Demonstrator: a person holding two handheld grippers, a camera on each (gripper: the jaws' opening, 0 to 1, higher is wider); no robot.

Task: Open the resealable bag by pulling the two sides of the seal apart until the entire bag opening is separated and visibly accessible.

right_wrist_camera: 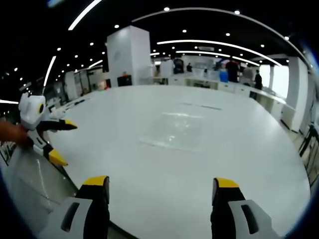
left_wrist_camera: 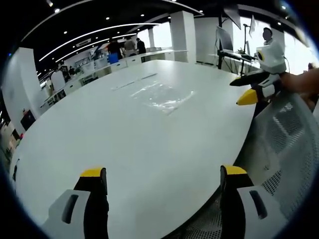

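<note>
Setting: a large white table point(left_wrist_camera: 149, 144) with a rounded edge, in an open office hall; people stand at the far counters, too small to describe.
Bag: the clear resealable bag point(left_wrist_camera: 162, 96) lies flat on the table, well out from the near edge. In the right gripper view the bag point(right_wrist_camera: 182, 130) shows only as a faint glossy patch. Whether the seal is closed cannot be made out; nothing about it looks parted.
Left gripper: the left gripper point(left_wrist_camera: 164, 179) hangs over the near table edge, its yellow-tipped jaws spread wide with nothing between them. It also comes into the right gripper view from the left point(right_wrist_camera: 55, 142), held in a hand point(right_wrist_camera: 12, 133), jaws apart there too.
Right gripper: the right gripper point(right_wrist_camera: 162, 186) hovers above the table's near edge, jaws spread and empty. In the left gripper view it appears at the right point(left_wrist_camera: 249, 88), jaws parted, well apart from the bag.
Chair: a white mesh chair back point(left_wrist_camera: 286, 149) sits just beside the table edge, below the right gripper.
Step in hand: by my reading, the approach; the bag is untouched and the opening work is not begun.
Next move: likely both grippers must travel forward to the bag's seal end, each pinching one side of the thin film. Locating the seal on transparent plastic looks like the hard part.
</note>
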